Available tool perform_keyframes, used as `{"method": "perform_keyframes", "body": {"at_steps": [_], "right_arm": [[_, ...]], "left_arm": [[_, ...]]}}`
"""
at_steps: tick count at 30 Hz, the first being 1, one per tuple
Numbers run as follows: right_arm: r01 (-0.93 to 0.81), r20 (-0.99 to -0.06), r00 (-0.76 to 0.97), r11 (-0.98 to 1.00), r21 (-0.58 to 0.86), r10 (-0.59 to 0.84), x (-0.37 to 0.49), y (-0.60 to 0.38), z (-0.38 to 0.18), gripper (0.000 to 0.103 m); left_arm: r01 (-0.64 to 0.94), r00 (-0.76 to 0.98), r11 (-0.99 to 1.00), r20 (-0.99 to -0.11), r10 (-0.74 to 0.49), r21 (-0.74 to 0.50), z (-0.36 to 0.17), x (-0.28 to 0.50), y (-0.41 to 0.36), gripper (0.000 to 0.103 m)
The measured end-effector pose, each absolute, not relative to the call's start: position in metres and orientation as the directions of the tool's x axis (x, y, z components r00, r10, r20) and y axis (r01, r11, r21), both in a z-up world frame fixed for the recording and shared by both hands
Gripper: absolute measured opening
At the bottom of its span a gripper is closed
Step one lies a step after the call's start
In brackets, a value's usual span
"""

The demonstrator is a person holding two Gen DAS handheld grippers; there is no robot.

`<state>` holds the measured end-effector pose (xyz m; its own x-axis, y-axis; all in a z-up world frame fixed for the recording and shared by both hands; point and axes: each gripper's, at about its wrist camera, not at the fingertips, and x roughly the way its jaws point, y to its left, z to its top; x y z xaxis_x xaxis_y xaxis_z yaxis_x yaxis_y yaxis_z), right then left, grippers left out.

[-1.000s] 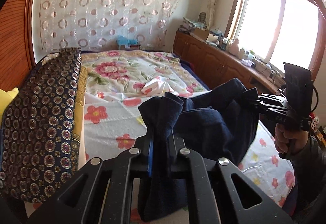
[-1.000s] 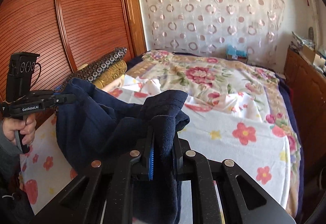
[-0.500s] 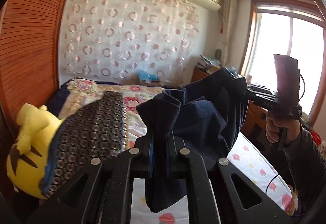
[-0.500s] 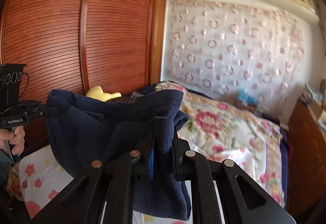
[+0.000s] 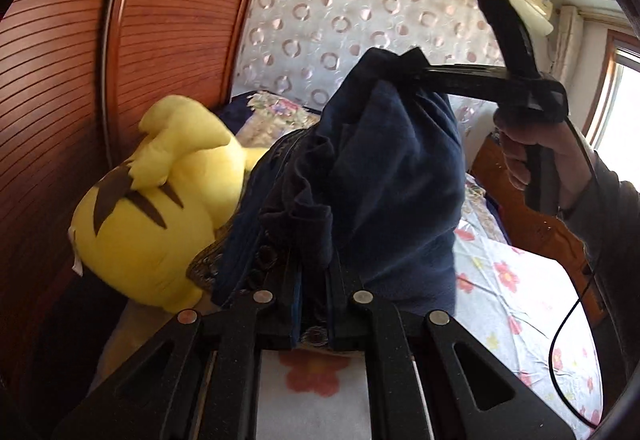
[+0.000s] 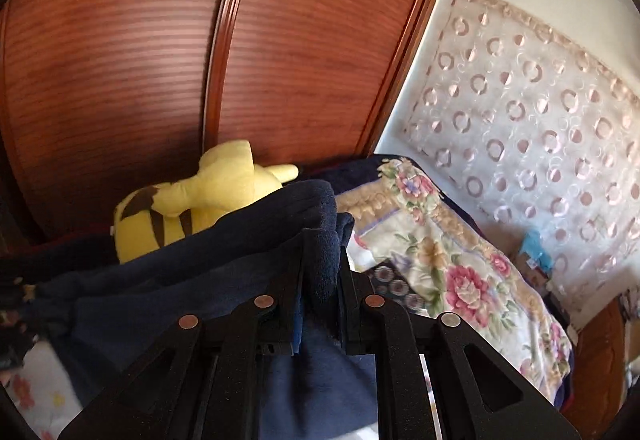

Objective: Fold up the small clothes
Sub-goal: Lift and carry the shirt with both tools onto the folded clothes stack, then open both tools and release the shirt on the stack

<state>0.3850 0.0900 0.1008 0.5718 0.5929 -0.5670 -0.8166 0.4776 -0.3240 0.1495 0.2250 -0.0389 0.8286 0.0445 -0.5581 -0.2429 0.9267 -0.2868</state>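
A dark navy fleece garment [image 5: 400, 176] hangs bunched in the air between my two grippers, above the bed. In the left wrist view my left gripper [image 5: 314, 264] is shut on one edge of it, low in the frame. My right gripper [image 5: 414, 69], held by a hand [image 5: 532, 156], pinches another edge higher up and to the right. Seen from the right wrist, the right gripper [image 6: 322, 260] is shut on a thick folded rim of the navy garment [image 6: 192, 280], which drapes away to the left. The left gripper is hidden there.
A yellow plush toy [image 5: 160, 208] lies beside a patterned dark pillow, against the red-brown slatted wardrobe [image 5: 60, 100]. The bed has a floral sheet [image 5: 520, 280] and a flowered bedspread [image 6: 444, 264]. A ring-patterned curtain [image 6: 540, 112] hangs behind, with a wooden cabinet [image 5: 532, 236] at the right.
Both grippers have swung left toward the wardrobe and plush toy, carrying the garment along. Both have rolled, and the right gripper now stands higher and nearer the left one.
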Motion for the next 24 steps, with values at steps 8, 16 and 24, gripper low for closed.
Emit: {"method": "perform_keyframes", "body": {"at_steps": [8,16,24], "right_arm": [[-0.785,-0.572,0.587,0.576,-0.229,0.572,0.377,0.082,0.108,0.047],[-0.725,-0.531,0.617,0.682,-0.097,0.581,0.267,-0.032,0.095,0.065],[-0.543,-0.471,0.749,0.839,-0.033,0.466,0.164,-0.136,0.076,0.067]], "left_arm": [[-0.209,0.854,0.958,-0.513,0.082,-0.196,-0.023,0.127,0.213,0.051],[-0.116,0.878,0.987,-0.476,0.05,-0.111,0.0,0.104,0.169,0.08],[0.001,0.891,0.997,-0.451,-0.038,-0.083,0.015,0.086,0.105,0.08]]}}
